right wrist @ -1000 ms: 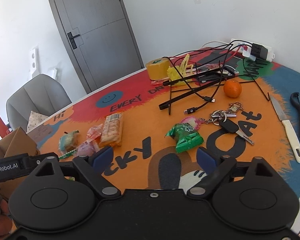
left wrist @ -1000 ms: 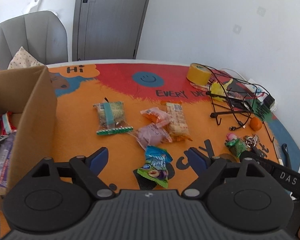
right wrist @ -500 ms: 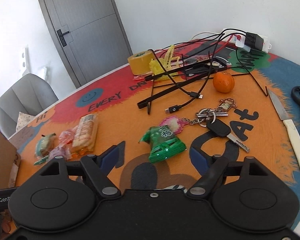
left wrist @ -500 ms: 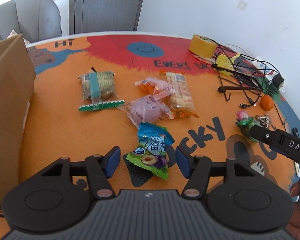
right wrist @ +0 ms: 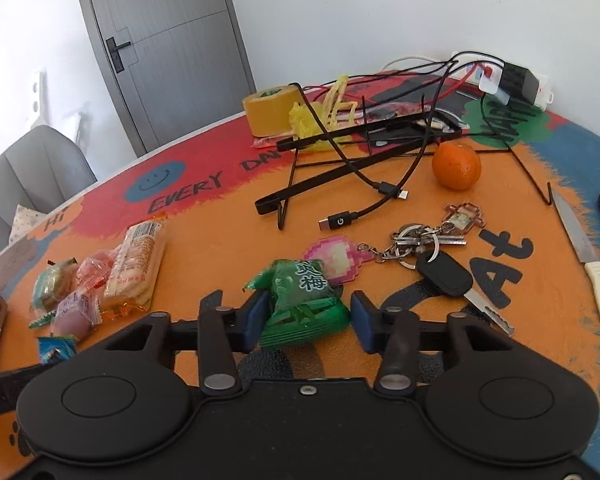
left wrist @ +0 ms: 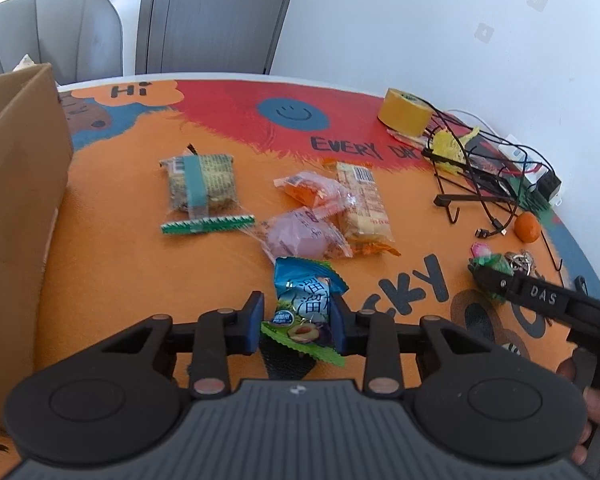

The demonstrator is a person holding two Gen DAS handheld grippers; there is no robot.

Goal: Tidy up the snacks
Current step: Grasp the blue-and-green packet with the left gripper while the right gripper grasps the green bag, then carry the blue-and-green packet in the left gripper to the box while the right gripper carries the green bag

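The left gripper [left wrist: 298, 322] fingers grip the blue plum packet [left wrist: 305, 304]; the right gripper [right wrist: 305, 320] fingers, seemingly not yet closed, flank the green packet [right wrist: 302, 304], with the orange [right wrist: 456, 166] at 1 o'clock.

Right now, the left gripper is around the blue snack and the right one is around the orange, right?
Not quite. The right gripper is around the green snack, not the orange, which sits farther back by the cables; the right wrist view shows this. The left gripper is indeed around the blue snack.
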